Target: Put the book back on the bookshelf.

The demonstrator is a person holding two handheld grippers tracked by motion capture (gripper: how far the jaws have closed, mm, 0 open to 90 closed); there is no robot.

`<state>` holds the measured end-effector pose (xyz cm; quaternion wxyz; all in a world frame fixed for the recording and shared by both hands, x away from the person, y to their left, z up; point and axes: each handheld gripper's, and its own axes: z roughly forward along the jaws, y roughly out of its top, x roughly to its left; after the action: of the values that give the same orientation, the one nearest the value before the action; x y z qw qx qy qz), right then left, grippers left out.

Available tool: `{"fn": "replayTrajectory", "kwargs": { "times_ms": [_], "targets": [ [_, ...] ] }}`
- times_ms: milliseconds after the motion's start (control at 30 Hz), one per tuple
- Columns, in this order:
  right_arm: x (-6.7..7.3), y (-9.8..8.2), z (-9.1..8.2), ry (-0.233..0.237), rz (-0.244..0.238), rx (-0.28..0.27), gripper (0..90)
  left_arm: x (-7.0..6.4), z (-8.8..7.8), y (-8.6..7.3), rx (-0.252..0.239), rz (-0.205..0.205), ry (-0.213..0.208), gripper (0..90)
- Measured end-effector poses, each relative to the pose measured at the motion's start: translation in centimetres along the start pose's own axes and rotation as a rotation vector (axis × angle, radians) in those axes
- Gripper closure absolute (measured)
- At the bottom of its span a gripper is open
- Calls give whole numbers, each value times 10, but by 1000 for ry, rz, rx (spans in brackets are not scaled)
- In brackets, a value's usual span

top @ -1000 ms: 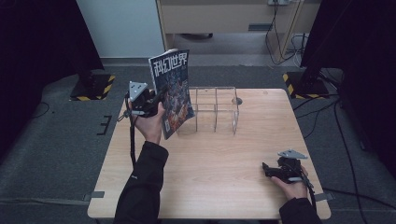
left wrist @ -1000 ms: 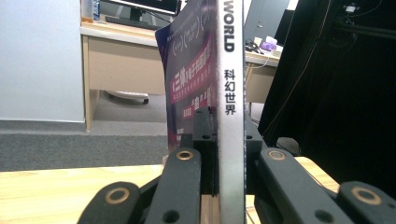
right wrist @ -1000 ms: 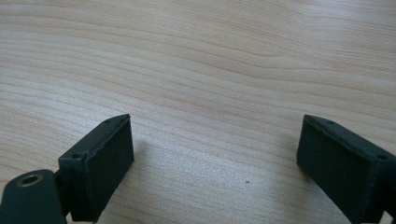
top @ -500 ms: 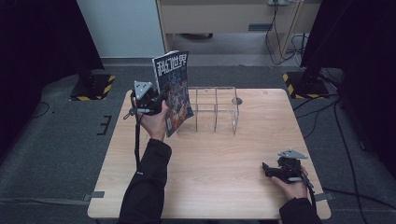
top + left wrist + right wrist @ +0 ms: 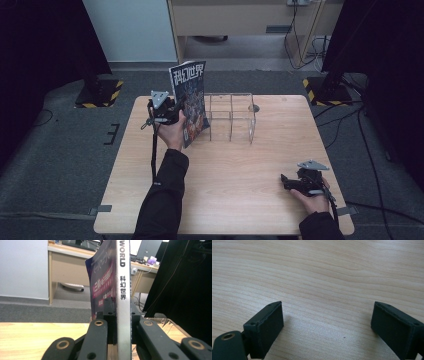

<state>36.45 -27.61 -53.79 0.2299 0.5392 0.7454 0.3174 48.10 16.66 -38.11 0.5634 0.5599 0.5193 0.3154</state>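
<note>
Magazine (image 5: 191, 102) upright just left of wire rack (image 5: 232, 116)

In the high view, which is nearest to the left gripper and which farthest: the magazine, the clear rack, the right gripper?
1. The magazine: clamped upright in the left gripper, at its right side.
2. The clear rack: just beyond the magazine, toward the table's middle back.
3. The right gripper: far off, resting at the table's near right corner.

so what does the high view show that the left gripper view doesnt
High view alone: the wire rack beside the magazine, and the right hand-held gripper resting open near the table's front edge. Left gripper view alone: the magazine's white spine clamped between black jaws. Both: the magazine upright in the left hand-held gripper.
</note>
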Motion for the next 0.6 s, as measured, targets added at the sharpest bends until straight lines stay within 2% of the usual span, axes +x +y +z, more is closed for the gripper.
{"fn": "replayTrajectory", "kwargs": {
  "times_ms": [200,600],
  "targets": [
    [0,0,0,1,-1,-1,110,0,2,-9,-22,2,-7,823],
    [0,0,0,-1,-1,-1,110,2,-1,-25,-20,0,-25,822]
  ]
}}
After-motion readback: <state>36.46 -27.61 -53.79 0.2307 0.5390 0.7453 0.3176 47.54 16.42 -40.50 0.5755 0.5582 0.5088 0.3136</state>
